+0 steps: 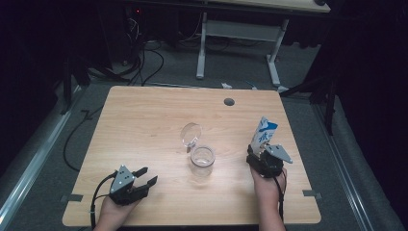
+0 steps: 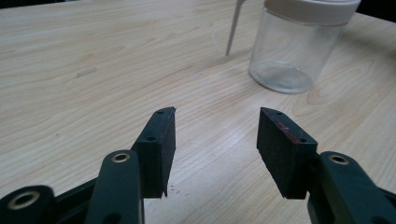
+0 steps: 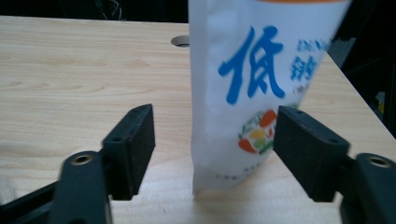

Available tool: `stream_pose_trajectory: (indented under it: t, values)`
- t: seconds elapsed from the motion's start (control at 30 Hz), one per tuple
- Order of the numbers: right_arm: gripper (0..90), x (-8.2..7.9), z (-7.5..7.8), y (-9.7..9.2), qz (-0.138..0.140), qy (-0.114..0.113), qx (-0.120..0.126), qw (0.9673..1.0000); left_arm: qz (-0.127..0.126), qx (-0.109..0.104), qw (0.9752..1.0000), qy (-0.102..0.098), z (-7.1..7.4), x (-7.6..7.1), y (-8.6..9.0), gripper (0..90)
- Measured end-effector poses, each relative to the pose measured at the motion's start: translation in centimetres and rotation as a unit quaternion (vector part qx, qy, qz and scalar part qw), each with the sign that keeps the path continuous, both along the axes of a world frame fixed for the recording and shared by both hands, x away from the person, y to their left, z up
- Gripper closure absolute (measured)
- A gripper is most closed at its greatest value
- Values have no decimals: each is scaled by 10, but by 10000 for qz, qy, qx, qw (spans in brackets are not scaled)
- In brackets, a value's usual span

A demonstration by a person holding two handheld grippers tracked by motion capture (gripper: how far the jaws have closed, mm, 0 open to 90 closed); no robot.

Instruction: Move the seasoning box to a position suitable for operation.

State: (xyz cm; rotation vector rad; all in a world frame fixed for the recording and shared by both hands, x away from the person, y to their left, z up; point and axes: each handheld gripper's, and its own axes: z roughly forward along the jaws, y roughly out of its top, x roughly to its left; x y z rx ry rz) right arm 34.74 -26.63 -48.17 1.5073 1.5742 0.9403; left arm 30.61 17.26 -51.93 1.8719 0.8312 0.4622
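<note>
Wood-grain tabletop [image 1: 144, 120] carries everything in the scene, with a small round hole [image 1: 229, 102] near its far edge. The right gripper [image 1: 262, 156] sits at the near right of the table, its jaws spread wide. Between them stands a white pouch [image 3: 247, 93] printed with large blue characters and a small coloured emblem low on its front. In the right gripper view the pouch stands upright on the wood, nearer the right-hand jaw than the left-hand one; a clear gap shows on the left side, and whether the right pad touches the pouch cannot be told. In the high view the pouch [image 1: 264, 134] rises just beyond the gripper's tips.

The left gripper [image 1: 144, 177] rests at the near left, held by a hand [image 1: 111, 211], its jaws parted with only bare wood between them. Ahead of it and off to its right stands a clear glass jar [image 2: 294, 51] with a pale collar around the mouth. Its round lid [image 1: 191, 133] stands tilted up on the far side of the jar [image 1: 202, 159]. Jar and left gripper are well apart.
</note>
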Motion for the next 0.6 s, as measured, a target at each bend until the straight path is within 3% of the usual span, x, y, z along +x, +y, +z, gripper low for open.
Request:
stream_pose_trajectory:
  t: [0.1,0.17,0.3,0.43,0.53,0.6]
  values:
    - [327,13,2,3,-78,41,-106,9999,-23,55,10000,-31,0,-1,-4,469]
    - [347,15,2,-1,-152,40,0,9999,-32,127,9998,-132,1,-4,-6,466]
    - [395,16,0,-7,-224,41,-9,9997,-6,172,9997,-195,1,-6,-7,466]
    - [491,11,-1,-16,-61,-8,18,10000,-7,349,9991,-250,-1,-8,-10,461]
    - [511,8,-1,-20,-53,-28,56,10000,-23,369,9990,-260,-1,-8,-11,458]
    - [570,6,-1,-25,38,-48,63,10000,-27,303,9993,-233,0,-8,-11,458]
